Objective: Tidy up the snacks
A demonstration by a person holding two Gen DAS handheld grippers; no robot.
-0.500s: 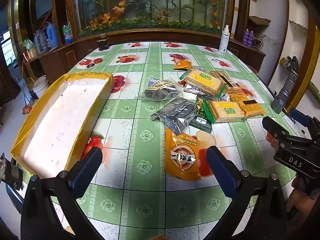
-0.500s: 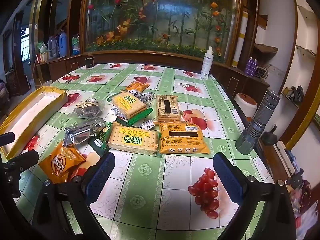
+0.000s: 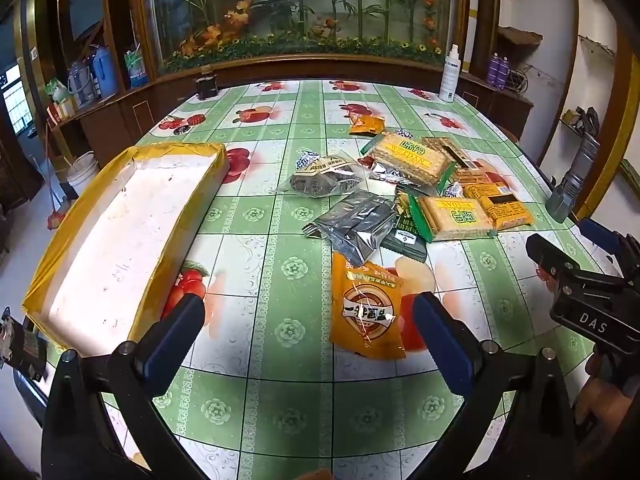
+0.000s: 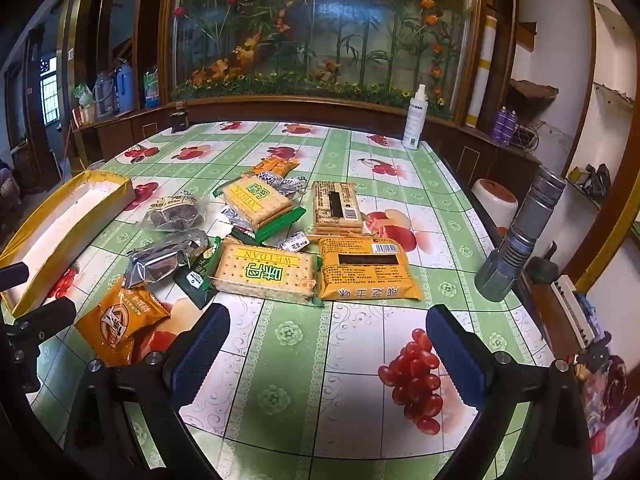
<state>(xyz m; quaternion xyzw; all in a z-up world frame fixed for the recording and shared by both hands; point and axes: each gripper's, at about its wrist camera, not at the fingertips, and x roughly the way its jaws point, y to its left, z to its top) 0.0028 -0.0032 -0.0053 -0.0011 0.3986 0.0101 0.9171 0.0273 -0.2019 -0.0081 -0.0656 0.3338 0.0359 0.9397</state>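
Comparing with half a second back — nothing shifted: left tool [image 3: 308, 336] and right tool [image 4: 328, 350] both spread apart, empty; orange snack pack [image 3: 366, 312] untouched on worktop [image 3: 280, 412], tray [image 3: 120, 232] at left bare — sorting not started.

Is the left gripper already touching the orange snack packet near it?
Apart. In the left wrist view the left gripper is open, and the orange snack packet lies flat between the fingers with tablecloth showing on both sides.

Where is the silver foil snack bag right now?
The silver foil snack bag lies mid-table, just beyond the orange snack packet and left of the green-edged cracker pack.
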